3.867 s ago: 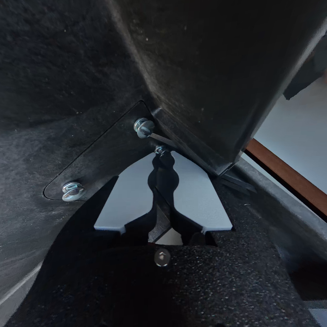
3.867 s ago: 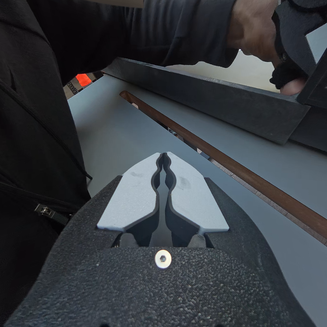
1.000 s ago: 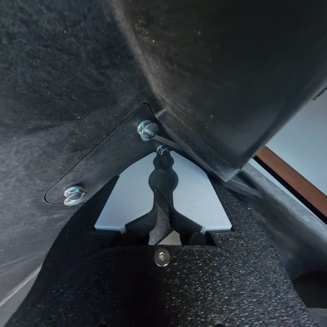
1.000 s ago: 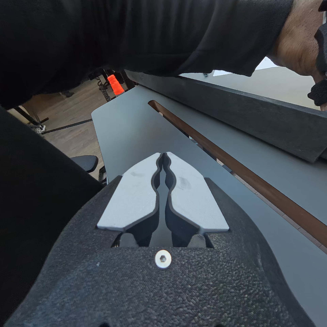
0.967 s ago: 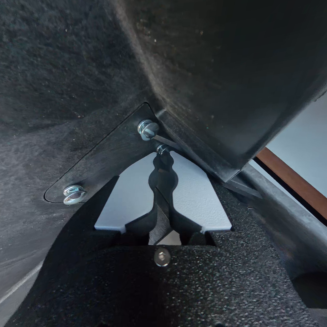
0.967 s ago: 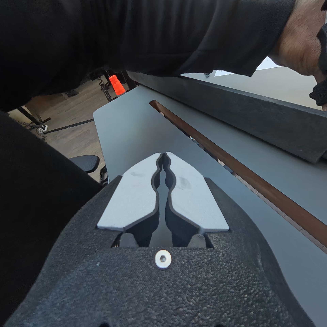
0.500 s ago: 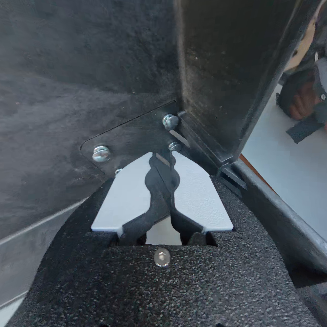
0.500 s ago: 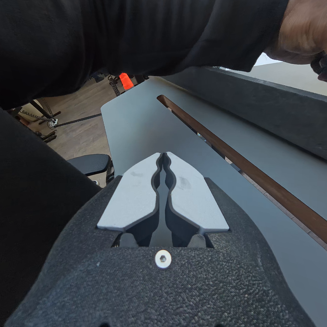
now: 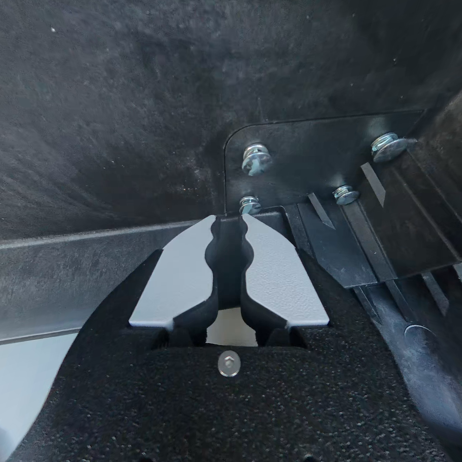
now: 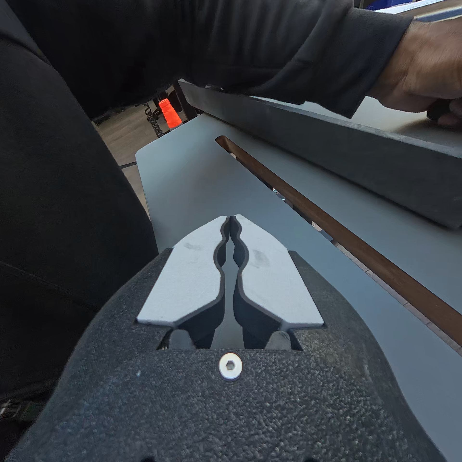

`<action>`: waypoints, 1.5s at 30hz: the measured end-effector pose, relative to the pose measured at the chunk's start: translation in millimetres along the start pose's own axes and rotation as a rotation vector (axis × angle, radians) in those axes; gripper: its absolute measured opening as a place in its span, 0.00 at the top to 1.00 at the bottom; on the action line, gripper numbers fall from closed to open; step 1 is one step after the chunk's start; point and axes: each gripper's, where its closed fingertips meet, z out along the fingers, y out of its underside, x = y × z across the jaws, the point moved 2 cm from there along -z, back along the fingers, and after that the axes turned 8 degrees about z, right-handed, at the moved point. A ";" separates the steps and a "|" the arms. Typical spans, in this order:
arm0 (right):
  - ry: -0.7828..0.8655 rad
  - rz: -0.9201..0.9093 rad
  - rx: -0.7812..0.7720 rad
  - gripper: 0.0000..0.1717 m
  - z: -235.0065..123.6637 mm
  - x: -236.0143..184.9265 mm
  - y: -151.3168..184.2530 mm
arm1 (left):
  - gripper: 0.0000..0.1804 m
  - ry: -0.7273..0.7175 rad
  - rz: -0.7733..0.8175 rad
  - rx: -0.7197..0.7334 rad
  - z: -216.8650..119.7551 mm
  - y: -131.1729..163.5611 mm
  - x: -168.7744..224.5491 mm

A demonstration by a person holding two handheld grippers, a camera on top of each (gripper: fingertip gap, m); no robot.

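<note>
Left gripper (image 9: 229, 217) has its jaws slightly spread around a thin black metal plate edge (image 9: 228, 262) that runs between the pads; can't tell if they actually press on it. Just past the tips sits a black bracket (image 9: 312, 160) with four silver screws (image 9: 256, 160), against a dark felt-lined wall (image 9: 125, 100). Right gripper (image 10: 230, 217) has its jaws pressed together on nothing, hovering over a grey table (image 10: 190, 180). Right of it: a brown wooden strip (image 10: 350, 245), then a dark grey panel (image 10: 350, 160). No readable writing anywhere.
</note>
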 end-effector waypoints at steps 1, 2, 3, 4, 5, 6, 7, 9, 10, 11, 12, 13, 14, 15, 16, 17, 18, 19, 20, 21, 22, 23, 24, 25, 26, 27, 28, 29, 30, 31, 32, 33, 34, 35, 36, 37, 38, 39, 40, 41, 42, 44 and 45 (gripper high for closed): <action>0.009 0.004 -0.002 1.00 0.6 1.3 -0.1 | 0.92 0.006 -0.004 0.007 -0.7 -0.8 0.4; 0.018 0.009 -0.003 1.00 1.1 2.6 -0.2 | 0.92 0.018 -0.001 0.016 -1.5 -2.2 1.7; 0.024 0.013 -0.005 1.00 1.9 3.6 -0.2 | 0.91 0.032 0.003 0.029 -2.2 -3.2 3.3; 0.029 0.016 -0.009 1.00 2.5 4.5 0.1 | 0.89 0.045 0.008 0.038 -1.7 -5.0 5.1; 0.034 0.018 -0.014 1.00 3.2 5.2 0.4 | 0.89 0.048 0.018 0.040 -0.9 -5.5 5.8; 0.037 0.020 -0.017 1.00 3.7 5.7 0.6 | 0.88 0.046 0.031 0.037 0.7 -6.1 6.7; 0.038 0.022 -0.019 1.00 3.9 6.0 0.7 | 0.88 0.042 0.045 0.025 3.2 -5.9 7.7; 0.040 0.026 -0.020 1.00 4.1 6.6 0.6 | 0.90 0.026 0.072 -0.011 9.0 -4.5 9.2; 0.039 0.027 -0.020 1.00 4.2 6.7 0.6 | 0.91 0.024 0.074 0.003 11.1 -7.6 11.2; 0.037 0.028 -0.020 1.00 4.2 6.6 0.5 | 0.91 0.025 0.079 0.003 14.0 -9.2 13.4; 0.036 0.028 -0.020 1.00 4.2 6.5 0.5 | 0.90 0.018 0.082 0.000 16.5 -10.5 13.8; 0.034 0.027 -0.020 1.00 4.1 6.3 0.5 | 0.90 0.010 0.091 -0.003 18.2 -11.3 13.0; 0.032 0.026 -0.017 1.00 3.9 5.9 0.3 | 0.90 0.005 0.094 -0.004 19.5 -11.4 13.2; 0.030 0.026 -0.015 1.00 3.7 5.6 0.1 | 0.90 0.002 0.094 -0.004 20.6 -12.0 12.8; 0.028 0.025 -0.014 1.00 3.6 5.4 0.0 | 0.91 -0.001 0.093 -0.004 21.5 -12.5 12.4; 0.027 0.023 -0.014 1.00 3.5 5.2 0.0 | 0.91 -0.004 0.092 -0.005 22.2 -12.8 12.1; 0.024 0.023 -0.013 1.00 3.4 4.8 -0.1 | 0.91 -0.005 0.091 -0.006 22.7 -12.9 11.7; 0.021 0.023 -0.013 1.00 3.3 4.4 -0.1 | 0.91 -0.008 0.087 -0.007 23.2 -12.8 10.8; 0.020 0.021 -0.014 1.00 3.5 4.2 0.1 | 0.91 -0.008 0.087 -0.008 24.0 -12.7 10.7; 0.020 0.020 -0.016 1.00 3.5 4.1 0.2 | 0.91 -0.009 0.089 -0.010 24.5 -12.8 10.3; 0.020 0.021 -0.017 1.00 3.8 4.2 0.4 | 0.91 -0.012 0.091 -0.013 24.6 -12.9 10.3; 0.021 0.021 -0.019 1.00 4.0 4.2 0.5 | 0.91 -0.015 0.091 -0.013 24.6 -12.8 10.5; 0.023 0.020 -0.021 1.00 4.3 4.5 0.7 | 0.91 -0.018 0.090 -0.012 24.5 -12.9 10.6; 0.024 0.021 -0.024 1.00 4.5 4.6 0.9 | 0.91 -0.019 0.089 -0.012 24.5 -13.0 10.8; 0.025 0.021 -0.026 1.00 4.7 4.7 1.1 | 0.91 -0.017 0.088 -0.012 24.5 -13.0 10.9; 0.025 0.021 -0.026 1.00 4.8 4.8 1.1 | 0.91 -0.015 0.085 -0.010 24.3 -13.1 10.9; 0.026 0.021 -0.027 1.00 4.9 5.0 1.0 | 0.91 -0.013 0.084 -0.009 24.3 -13.1 11.0; 0.027 0.022 -0.028 1.00 5.0 5.2 1.1 | 0.91 -0.012 0.085 -0.009 24.2 -13.1 11.1; 0.028 0.023 -0.029 1.00 5.2 5.4 1.2 | 0.91 -0.012 0.085 -0.009 24.2 -13.0 11.1; 0.031 0.023 -0.030 1.00 5.4 5.6 1.3 | 0.91 -0.011 0.086 -0.009 24.1 -13.0 11.2; 0.033 0.022 -0.032 1.00 5.6 5.7 1.5 | 0.91 -0.011 0.086 -0.009 24.0 -13.1 11.3; 0.034 0.022 -0.033 1.00 5.8 5.9 1.6 | 0.91 -0.010 0.086 -0.008 23.9 -13.0 11.4; 0.035 0.022 -0.033 1.00 5.8 5.9 1.6 | 0.91 -0.010 0.086 -0.008 23.8 -13.0 11.4; 0.036 0.021 -0.033 1.00 5.8 6.0 1.5 | 0.91 -0.010 0.088 -0.009 23.8 -12.9 11.3; 0.036 0.021 -0.032 1.00 5.7 6.0 1.5 | 0.91 -0.009 0.089 -0.009 23.7 -12.9 11.5; 0.037 0.020 -0.032 1.00 5.7 6.0 1.5 | 0.91 -0.009 0.089 -0.010 23.6 -12.8 11.4; 0.038 0.019 -0.031 1.00 5.7 6.0 1.4 | 0.91 -0.011 0.091 -0.011 23.5 -12.6 11.4; 0.039 0.019 -0.032 1.00 5.7 6.0 1.5 | 0.91 -0.013 0.094 -0.014 23.5 -12.5 11.5; 0.039 0.019 -0.032 1.00 5.8 6.0 1.6 | 0.91 -0.015 0.098 -0.016 23.3 -12.4 11.4; 0.039 0.018 -0.032 1.00 5.8 5.9 1.5 | 0.91 -0.017 0.101 -0.019 23.2 -12.3 11.4; 0.039 0.018 -0.032 1.00 5.8 5.9 1.6 | 0.91 -0.019 0.106 -0.022 23.1 -12.1 11.4; 0.040 0.018 -0.032 1.00 5.8 5.9 1.6 | 0.92 -0.023 0.118 -0.028 22.9 -11.8 11.2; 0.040 0.017 -0.032 1.00 5.8 5.9 1.6 | 0.92 -0.028 0.130 -0.035 22.8 -11.6 11.1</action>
